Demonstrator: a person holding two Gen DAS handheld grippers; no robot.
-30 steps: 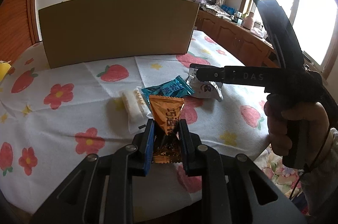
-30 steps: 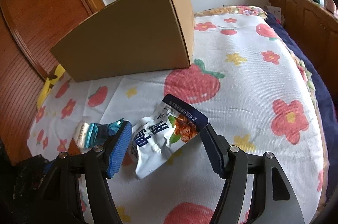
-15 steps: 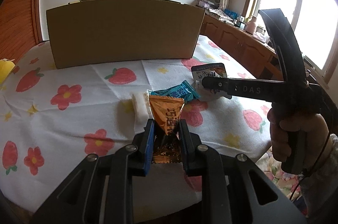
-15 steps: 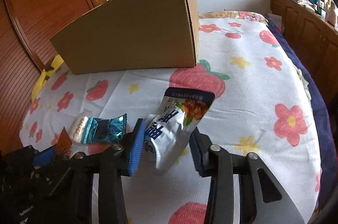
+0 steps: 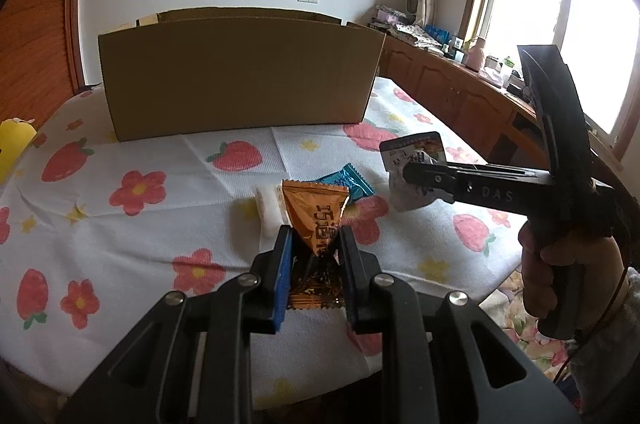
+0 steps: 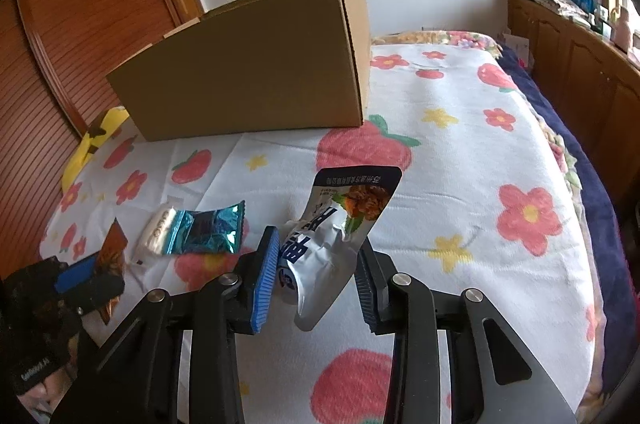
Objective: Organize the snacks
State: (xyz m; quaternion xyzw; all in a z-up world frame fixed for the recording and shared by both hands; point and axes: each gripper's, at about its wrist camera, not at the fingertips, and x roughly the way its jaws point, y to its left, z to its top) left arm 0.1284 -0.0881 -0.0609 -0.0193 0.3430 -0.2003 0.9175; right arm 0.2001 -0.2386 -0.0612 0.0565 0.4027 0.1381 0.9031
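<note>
**Both grippers loaded, box untouched**

Left gripper [image 5: 314, 256]: jaws clenched on the orange snack packet [image 5: 316, 220]. The packet's triangular top sticks up past the pads and its crimped foil end hangs behind them, off the cloth. The same packet shows at the lower left edge of the right wrist view [image 6: 114, 248].

Right gripper [image 6: 316, 274]: jaws closing, with the white-and-blue pouch [image 6: 340, 224] between them. The pads press its crumpled lower half and the printed top stands up and tilts right. From the left wrist view the pouch [image 5: 412, 160] is lifted clear of the surface. A hand [image 5: 560, 272] grips that gripper's handle.

Still lying on the strawberry-and-flower cloth [image 6: 460, 152]: a teal foil packet [image 6: 206, 230], and a white wrapped bar [image 6: 158, 232] touching its left end. Both lie between the two grippers, closer to the left one.

The cardboard box [image 6: 256, 76] stands upright at the far side of the cloth, well apart from both held snacks. Its top flaps are open in the left wrist view [image 5: 240, 76]; the inside isn't visible.

A yellow soft thing [image 6: 94, 140] sits at the cloth's left edge, near the box's left corner.
</note>
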